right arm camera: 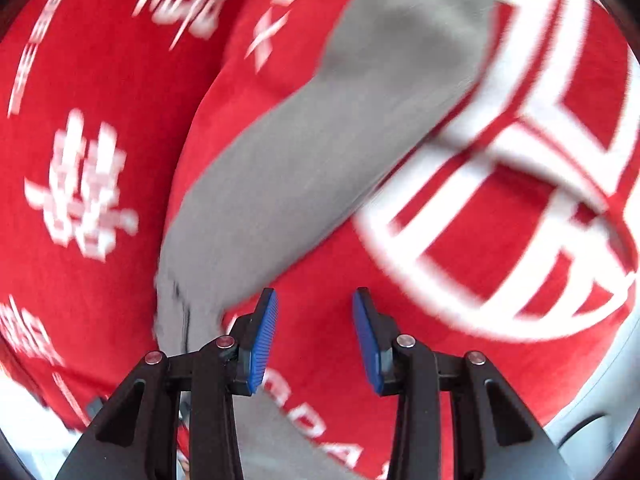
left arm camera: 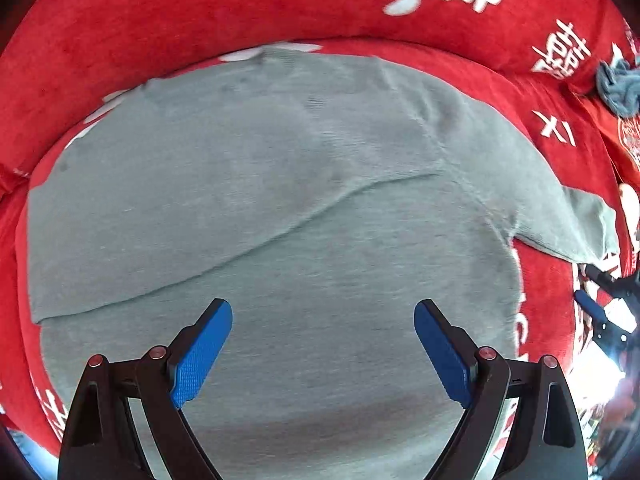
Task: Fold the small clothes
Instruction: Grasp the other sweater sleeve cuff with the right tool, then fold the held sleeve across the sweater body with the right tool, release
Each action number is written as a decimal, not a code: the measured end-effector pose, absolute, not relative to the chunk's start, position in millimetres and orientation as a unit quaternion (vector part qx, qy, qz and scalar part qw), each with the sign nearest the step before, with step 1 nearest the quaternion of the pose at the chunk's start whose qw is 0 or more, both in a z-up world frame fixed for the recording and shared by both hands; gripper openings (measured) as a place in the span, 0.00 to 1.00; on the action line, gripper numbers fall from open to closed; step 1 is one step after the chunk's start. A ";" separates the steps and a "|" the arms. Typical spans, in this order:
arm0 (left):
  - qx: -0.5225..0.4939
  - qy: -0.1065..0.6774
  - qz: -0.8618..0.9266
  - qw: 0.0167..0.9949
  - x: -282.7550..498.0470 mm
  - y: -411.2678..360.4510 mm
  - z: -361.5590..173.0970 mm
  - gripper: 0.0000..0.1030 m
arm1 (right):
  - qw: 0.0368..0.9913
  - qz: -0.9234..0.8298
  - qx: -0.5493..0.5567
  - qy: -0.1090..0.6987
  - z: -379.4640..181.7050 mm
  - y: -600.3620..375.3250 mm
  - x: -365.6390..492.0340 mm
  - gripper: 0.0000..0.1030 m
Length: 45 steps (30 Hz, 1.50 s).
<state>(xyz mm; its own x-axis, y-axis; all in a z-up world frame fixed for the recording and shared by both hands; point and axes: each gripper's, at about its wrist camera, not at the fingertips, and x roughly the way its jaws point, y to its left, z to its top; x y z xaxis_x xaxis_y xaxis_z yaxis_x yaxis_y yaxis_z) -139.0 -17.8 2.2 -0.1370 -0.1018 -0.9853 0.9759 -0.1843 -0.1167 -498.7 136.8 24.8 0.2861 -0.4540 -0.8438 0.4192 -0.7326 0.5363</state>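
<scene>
A red blanket (left arm camera: 120,40) w/ white characters is being used as the surface. A grey shirt (left arm camera: 280,200) is lying flat across its middle, one side folded over the body, making a diagonal crease. One sleeve (left arm camera: 568,220) is pointing toward the blanket's right edge, long axis roughly left-right in the left wrist view. A small grey-blue cloth (left arm camera: 618,88) is sitting bunched near the far right corner, well apart from the shirt.

The left gripper (left arm camera: 323,344) is being held above the shirt, jaws wide apart, nothing gripped. The right gripper (right arm camera: 315,336) is partly open, nothing between the pads; the sleeve end (right arm camera: 192,312) is lying just beside its left finger. That view is blurred.
</scene>
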 end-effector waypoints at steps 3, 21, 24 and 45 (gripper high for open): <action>0.485 0.450 -0.606 0.442 -151.5 -19.8 -0.4 0.91 | 0.344 -0.609 0.712 -0.059 21.7 145.6 -533.1 0.41; 0.469 0.463 -0.606 0.446 -152.2 -21.7 1.8 0.91 | 0.329 -0.554 0.719 -0.262 0.0 124.2 -586.3 0.05; 0.453 0.471 -0.608 0.450 -141.9 -23.4 5.0 0.90 | 0.388 -0.535 0.706 -0.254 17.8 99.8 -574.4 0.05; 0.367 0.511 -0.544 0.554 33.5 -29.6 24.5 0.91 | 0.668 -0.332 0.629 0.219 36.1 -78.8 -200.5 0.09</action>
<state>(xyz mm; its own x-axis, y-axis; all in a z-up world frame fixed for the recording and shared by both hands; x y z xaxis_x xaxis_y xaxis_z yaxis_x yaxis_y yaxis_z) 33.5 -29.6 24.5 -0.1153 -0.2281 -0.9668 0.9792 0.1377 -0.1493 -200.5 -78.8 36.1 0.6829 -0.1678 -0.7110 0.7198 -0.0116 0.6941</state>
